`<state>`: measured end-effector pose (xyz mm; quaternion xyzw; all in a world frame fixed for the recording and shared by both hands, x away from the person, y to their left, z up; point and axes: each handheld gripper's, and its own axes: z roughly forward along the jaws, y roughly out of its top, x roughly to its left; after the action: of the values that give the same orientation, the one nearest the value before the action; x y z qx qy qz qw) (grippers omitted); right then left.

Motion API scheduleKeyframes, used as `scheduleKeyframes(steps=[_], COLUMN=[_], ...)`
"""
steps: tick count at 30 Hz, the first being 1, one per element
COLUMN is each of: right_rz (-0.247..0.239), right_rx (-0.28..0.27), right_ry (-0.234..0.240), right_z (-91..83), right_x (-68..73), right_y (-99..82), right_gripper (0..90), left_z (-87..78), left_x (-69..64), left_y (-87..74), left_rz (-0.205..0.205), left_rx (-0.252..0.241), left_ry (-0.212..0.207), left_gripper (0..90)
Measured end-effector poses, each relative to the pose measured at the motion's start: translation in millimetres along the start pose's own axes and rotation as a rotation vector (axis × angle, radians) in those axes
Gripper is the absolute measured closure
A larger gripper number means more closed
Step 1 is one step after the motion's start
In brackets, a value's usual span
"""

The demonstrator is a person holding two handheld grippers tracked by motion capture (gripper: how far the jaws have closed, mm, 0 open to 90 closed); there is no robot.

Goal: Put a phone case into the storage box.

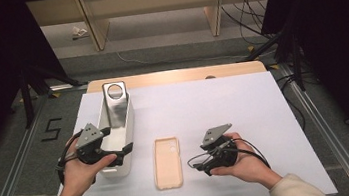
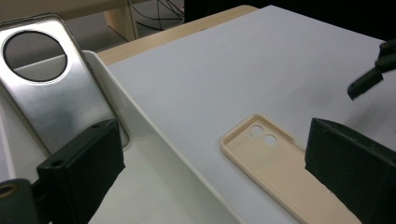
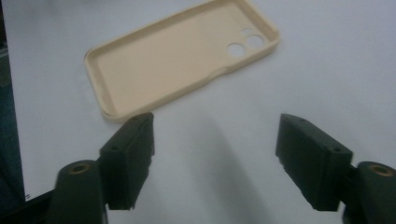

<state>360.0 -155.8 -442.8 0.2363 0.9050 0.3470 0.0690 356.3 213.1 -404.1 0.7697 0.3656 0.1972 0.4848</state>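
- We are taking the beige soft plastic phone case (image 1: 167, 162) as our landmark: it is lying flat, hollow side up, on the white table sheet (image 1: 223, 102), its camera holes at the far end.
- We are holding the right gripper (image 1: 200, 166) just right of the case, apart from it and pointing toward it; in the right gripper view its black jaws are standing wide, released, with bare sheet between them and the case (image 3: 180, 56) lying just beyond their tips.
- We are holding the left gripper (image 1: 125, 153) just left of the case, over the near end of the long white plastic tray (image 1: 128, 129); in the left gripper view its jaws are spread wide and gripping nothing, one jaw over the tray floor and the other in front of the case (image 2: 275, 163).
- We are seeing the tray lying beside the case on its left and running farther back than it.
- We are seeing a shiny silver metal plate with a round hole (image 1: 115, 102) leaning against the tray's far end, left of the case and beyond it.
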Motion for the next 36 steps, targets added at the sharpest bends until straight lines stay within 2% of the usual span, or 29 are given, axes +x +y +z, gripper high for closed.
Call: scheduleKeyframes(steps=[1, 3, 8, 14, 21, 36], right_rz=[0.012, 0.004, 0.026, 0.054, 0.078, 0.082], right_rx=[-0.009, -0.034, -0.086, -0.107, -0.116, -0.126], right_ry=[-0.011, -0.041, -0.077, -0.124, -0.146, -0.156], right_z=[-3.5, -9.0, -22.7, -34.8, -43.0, -45.9], right_x=[-2.7, -7.0, -18.8, -30.2, -35.8, -38.7], right_y=[-1.3, -4.1, -13.3, -25.4, -33.4, -35.5], right_gripper=[23.6, 18.6, 17.7, 17.1, 16.9, 16.8], left_z=[0.1, 0.5, 2.8, 4.8, 6.8, 10.7], left_x=[-1.5, -3.8, -8.5, -12.0, -17.9, -31.8], left_y=[0.4, 1.0, 0.7, 0.5, 0.8, 2.0], left_rz=[0.002, 0.010, 0.026, 0.038, 0.056, 0.107], left_rx=[-0.001, 0.001, 0.011, 0.018, 0.029, 0.061], left_ry=[-0.009, -0.017, -0.037, -0.047, -0.060, -0.099], left_gripper=[4.4, 4.8, 5.3, 5.6, 6.0, 6.6])
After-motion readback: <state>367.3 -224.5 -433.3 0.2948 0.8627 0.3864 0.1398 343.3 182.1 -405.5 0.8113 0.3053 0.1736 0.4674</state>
